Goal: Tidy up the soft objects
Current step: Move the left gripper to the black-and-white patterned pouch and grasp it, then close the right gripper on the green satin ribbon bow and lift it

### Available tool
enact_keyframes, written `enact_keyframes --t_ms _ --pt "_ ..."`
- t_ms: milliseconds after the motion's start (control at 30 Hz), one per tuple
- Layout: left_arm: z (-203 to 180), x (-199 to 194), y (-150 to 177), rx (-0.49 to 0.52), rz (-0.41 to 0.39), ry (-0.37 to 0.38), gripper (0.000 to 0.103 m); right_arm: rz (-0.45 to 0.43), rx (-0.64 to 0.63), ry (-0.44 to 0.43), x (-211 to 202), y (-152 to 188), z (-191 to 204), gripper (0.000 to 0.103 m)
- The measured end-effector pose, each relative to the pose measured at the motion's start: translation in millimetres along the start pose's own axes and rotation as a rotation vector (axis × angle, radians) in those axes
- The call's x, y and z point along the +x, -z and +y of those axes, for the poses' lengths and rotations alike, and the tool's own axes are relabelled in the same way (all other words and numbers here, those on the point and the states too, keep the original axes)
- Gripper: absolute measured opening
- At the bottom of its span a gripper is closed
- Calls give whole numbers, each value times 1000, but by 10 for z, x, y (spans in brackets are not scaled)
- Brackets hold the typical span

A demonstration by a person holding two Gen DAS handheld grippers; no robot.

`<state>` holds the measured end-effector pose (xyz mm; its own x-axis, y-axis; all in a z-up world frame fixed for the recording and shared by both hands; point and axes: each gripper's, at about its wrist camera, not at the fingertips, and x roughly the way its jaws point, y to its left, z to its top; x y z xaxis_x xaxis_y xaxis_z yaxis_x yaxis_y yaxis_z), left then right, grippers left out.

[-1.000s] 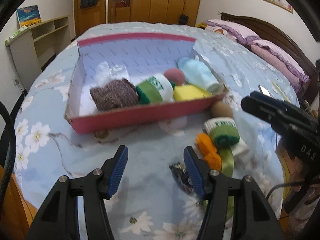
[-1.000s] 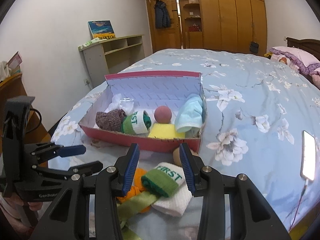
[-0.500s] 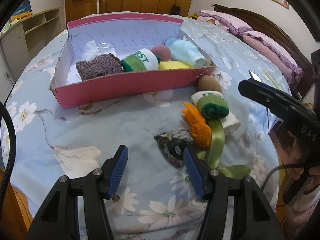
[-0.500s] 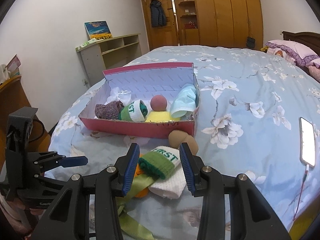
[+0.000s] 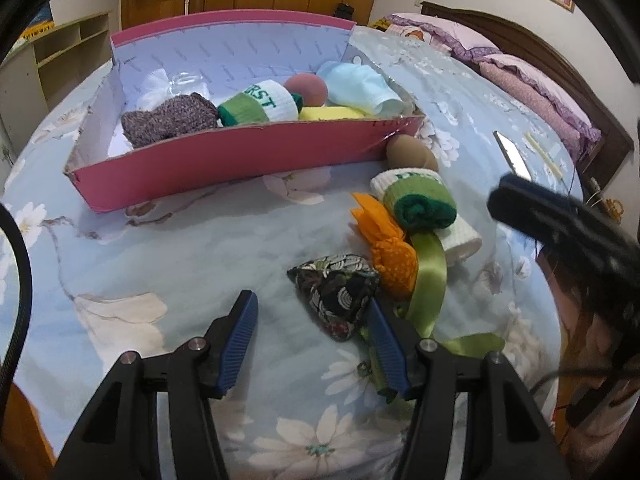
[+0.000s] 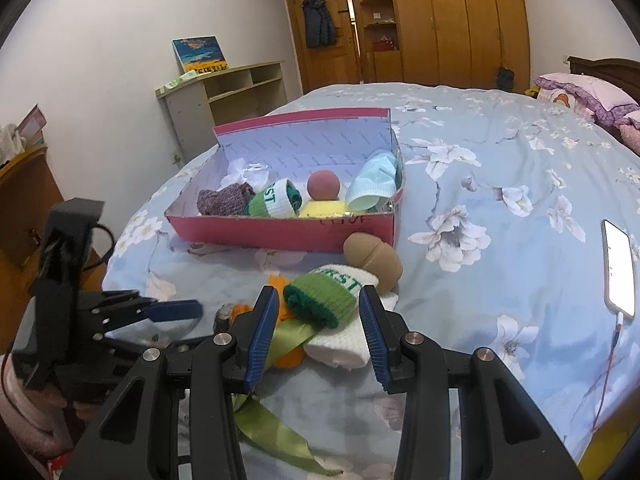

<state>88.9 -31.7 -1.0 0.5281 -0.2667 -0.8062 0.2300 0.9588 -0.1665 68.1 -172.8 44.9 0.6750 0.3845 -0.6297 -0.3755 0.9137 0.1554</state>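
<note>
The left gripper (image 5: pixel 310 334) is hanging over the floral bedspread (image 5: pixel 160 248) with its jaws parted and gripping nothing; the dark patterned pouch (image 5: pixel 338 292) is lying at about one o'clock from it, just beside the right-hand pad (image 5: pixel 386 346), though contact cannot be told. The right gripper (image 6: pixel 318 330) is also standing released, its blue pads flanking the rolled green-and-white sock (image 6: pixel 328 300) without visibly pressing it.

Around that sock the loose pile is lying together: an orange knitted piece (image 5: pixel 390 248) at its nine o'clock, a green satin ribbon (image 5: pixel 428 276) trailing toward six o'clock, and a tan sponge ball (image 6: pixel 374 258) touching it at one o'clock.

At twelve o'clock from the pile the pink cardboard box (image 6: pixel 280 232) is sitting open on the bed, its lid standing up behind. Inside, running from nine toward three o'clock, are lying a white crumpled cloth (image 6: pixel 246 172), a purple knitted roll (image 6: pixel 224 200), a second green-and-white sock roll (image 6: pixel 276 200), a yellow sponge (image 6: pixel 322 210) with a reddish ball (image 6: pixel 324 186) just behind it, and a light blue sock (image 6: pixel 374 182) leaning against the right wall.

At three o'clock, well apart, a lit phone (image 6: pixel 620 268) is lying on the bedspread.
</note>
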Motion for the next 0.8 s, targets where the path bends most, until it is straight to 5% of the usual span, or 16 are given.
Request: enact_keyframes --t_ms 233,500,800 --pt "-51 167 -20 15 8 4 58 25 -16 -7 -13 132 19 43" --pt "-119 167 4 64 -24 -17 39 57 -15 -14 15 254 18 43" --pt "15 8 57 17 -43 -24 38 78 -7 -30 29 307 63 43"
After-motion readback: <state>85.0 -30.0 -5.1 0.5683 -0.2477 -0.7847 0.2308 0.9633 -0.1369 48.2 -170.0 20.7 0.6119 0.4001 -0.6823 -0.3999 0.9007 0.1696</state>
